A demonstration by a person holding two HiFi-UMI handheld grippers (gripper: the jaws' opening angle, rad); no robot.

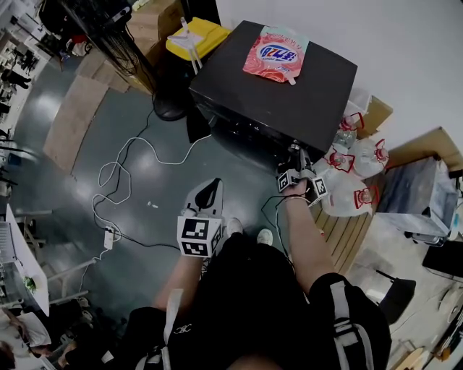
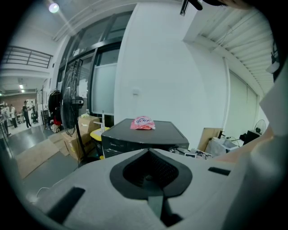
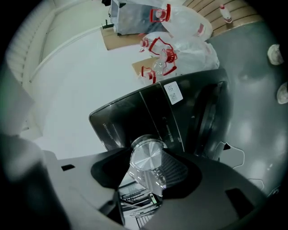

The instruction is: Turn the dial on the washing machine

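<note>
The person's dark top fills the bottom of the head view, with both forearms reaching out from it. The left gripper hangs over the grey floor, well apart from the washer. In the left gripper view its jaws meet along a seam with nothing between them, and it points toward the washer from a distance. The right gripper is up against the washer's front, at the end nearest the bags. In the right gripper view the dial, a round knob with a brushed silver face, sits between the two dark pads. One pad lies against each side of it, so this gripper is clamped on the dial. That view is rolled, so the black control panel runs up at a slant with a white sticker on it. The dark door lies just to the right. A pink pouch lies flat on the washer's lid. A yellow tub stands just beside the washer on the far side, next to a fan's round base and cardboard boxes. The bags are clear plastic with red handles and are piled against the washer's other side. A white cable loops across the floor to a power strip.
</note>
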